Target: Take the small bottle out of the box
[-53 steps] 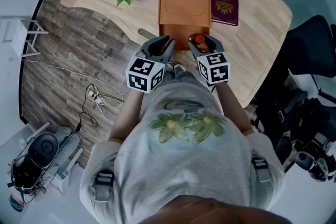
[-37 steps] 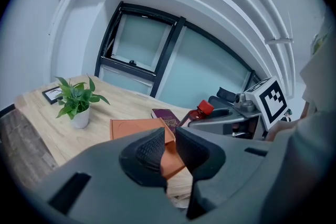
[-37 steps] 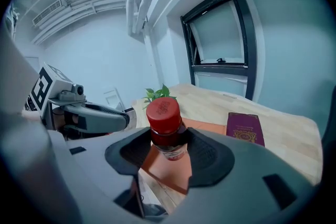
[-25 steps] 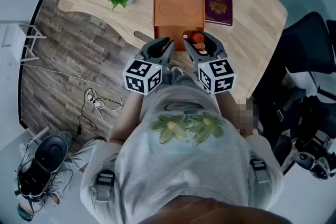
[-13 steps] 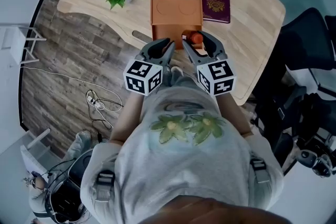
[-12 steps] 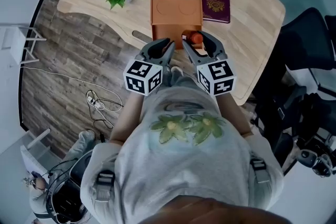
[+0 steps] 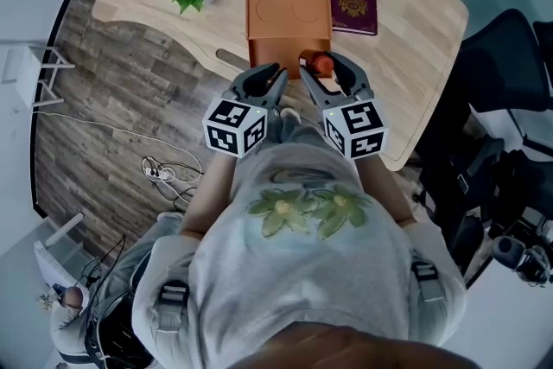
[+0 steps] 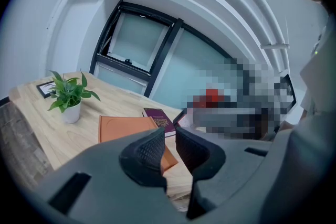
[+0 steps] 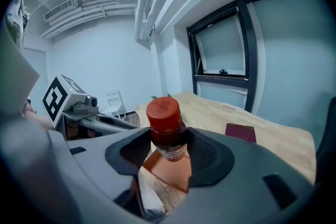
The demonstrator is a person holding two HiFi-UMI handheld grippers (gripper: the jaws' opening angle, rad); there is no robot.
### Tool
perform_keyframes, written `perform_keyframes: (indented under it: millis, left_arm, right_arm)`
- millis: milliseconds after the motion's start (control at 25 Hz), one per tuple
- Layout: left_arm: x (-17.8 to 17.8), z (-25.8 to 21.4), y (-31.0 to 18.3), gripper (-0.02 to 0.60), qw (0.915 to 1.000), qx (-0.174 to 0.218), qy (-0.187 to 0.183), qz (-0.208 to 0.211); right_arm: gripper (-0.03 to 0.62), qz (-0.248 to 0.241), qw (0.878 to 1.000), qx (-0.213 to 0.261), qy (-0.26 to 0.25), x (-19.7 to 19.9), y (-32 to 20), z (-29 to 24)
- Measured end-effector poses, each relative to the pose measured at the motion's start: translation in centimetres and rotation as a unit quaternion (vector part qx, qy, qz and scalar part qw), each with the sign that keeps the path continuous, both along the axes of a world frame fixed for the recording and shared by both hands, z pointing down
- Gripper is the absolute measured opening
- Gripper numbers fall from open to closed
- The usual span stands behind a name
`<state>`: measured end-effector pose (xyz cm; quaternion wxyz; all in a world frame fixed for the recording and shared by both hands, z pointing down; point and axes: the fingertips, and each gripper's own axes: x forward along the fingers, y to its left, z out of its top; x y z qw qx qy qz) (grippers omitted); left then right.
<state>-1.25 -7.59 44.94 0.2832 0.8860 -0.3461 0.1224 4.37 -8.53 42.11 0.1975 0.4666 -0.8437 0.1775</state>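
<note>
Two ribbed pads of our right gripper (image 9: pixel 167 150) are clamping the small bottle (image 9: pixel 167 131) just under its red cap. The cap is standing above the jaws and the body is hanging below them. The orange box (image 9: pixel 168 170) is lying directly beneath the jaws, so we are judging the bottle lifted, though its base is hidden and may not be clear yet.

To do this step well, we are aiming to hold the squeeze even and raise the bottle straight up. Only once it is clear should we swing it aside to bare table (image 7: pixel 415 30), since a grip this high could let the body sway.

Only the right gripper view is showing the pads biting on the bottle; from the head view it is a mere red dot between the jaws, at the box's near edge. The left gripper view alone is showing our left gripper (image 8: pixel 169 147) drawn nearly together, with only a sliver of gap and nothing in it.
</note>
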Motion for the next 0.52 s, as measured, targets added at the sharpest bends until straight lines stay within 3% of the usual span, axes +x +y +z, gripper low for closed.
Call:
perform_keyframes:
  millis: [520]
  left_arm:
    - [0.09, 0.17, 0.68, 0.069, 1.0, -0.003, -0.004, 0.004]
  right_arm:
    - [0.215, 0.0, 1.0, -0.005, 0.005, 0.37, 0.89, 0.37]
